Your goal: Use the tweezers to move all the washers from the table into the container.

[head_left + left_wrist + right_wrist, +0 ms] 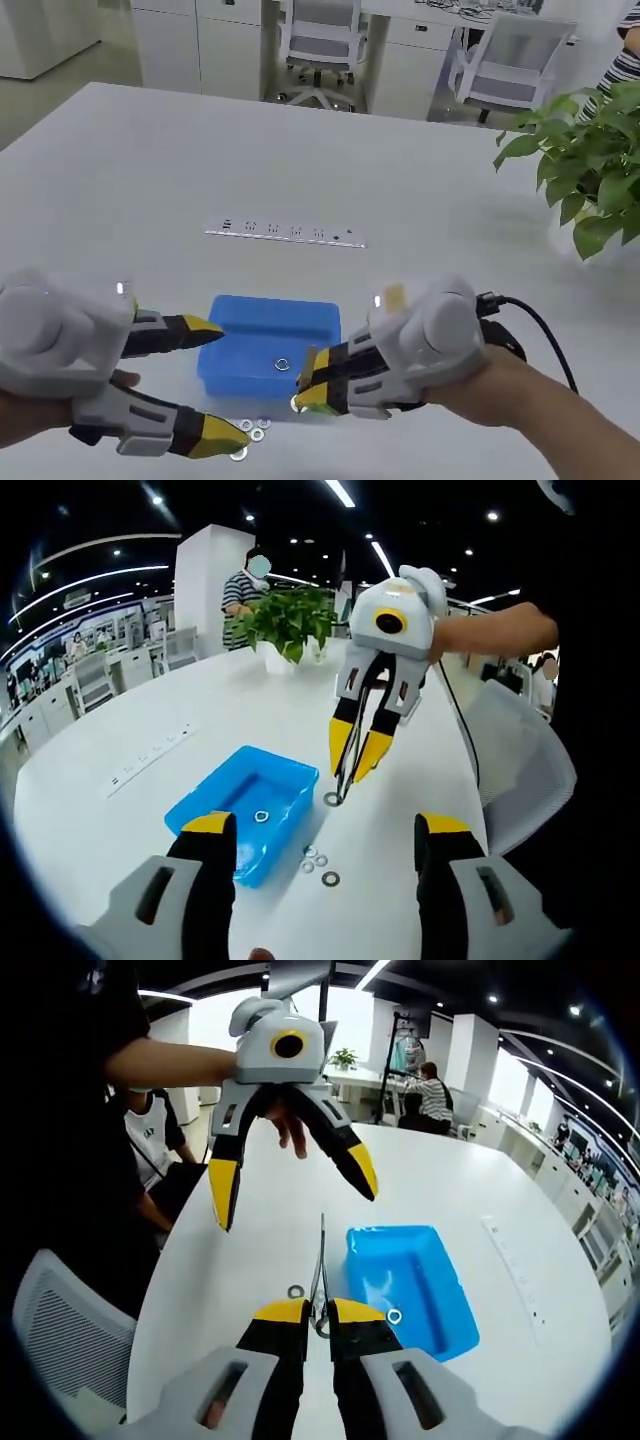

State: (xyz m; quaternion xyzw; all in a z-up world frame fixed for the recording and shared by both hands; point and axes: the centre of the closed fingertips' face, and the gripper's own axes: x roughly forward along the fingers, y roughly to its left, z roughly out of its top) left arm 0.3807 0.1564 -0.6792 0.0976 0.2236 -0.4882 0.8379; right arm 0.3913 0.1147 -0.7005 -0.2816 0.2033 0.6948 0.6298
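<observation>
Container (275, 303): blue and open-topped, sitting flat on the white table (300, 180). I place everything else from it.
Single washer (282, 365): I see it lying flat on the container floor, toward the near wall. It shows again in the left gripper view (262, 816) and the right gripper view (394, 1316).
Loose washers (260, 428): a small cluster on the table just beside the container's near wall, outside it. In the left gripper view I count about four (322, 860), close together but not stacked.
Lone washer (333, 799): on the table just off the container's near right corner, apart from the cluster.
Left gripper (235, 383): on the container's left side. Its fingers are spread wide with nothing between them, one over the left rim and the other low in front of the near wall, beside the cluster.
Right gripper (300, 385): at the container's near right corner, its fingers drawn narrow and clamped on the tweezers (321, 1260).
Tweezers: they run straight out from between those fingers. In the left gripper view the tips point down beside the lone washer, and I cannot tell whether they touch it.
Power strip (285, 233): flat on the table beyond the container's far wall, well apart.
Plant (590, 170): far off to the container's right.
</observation>
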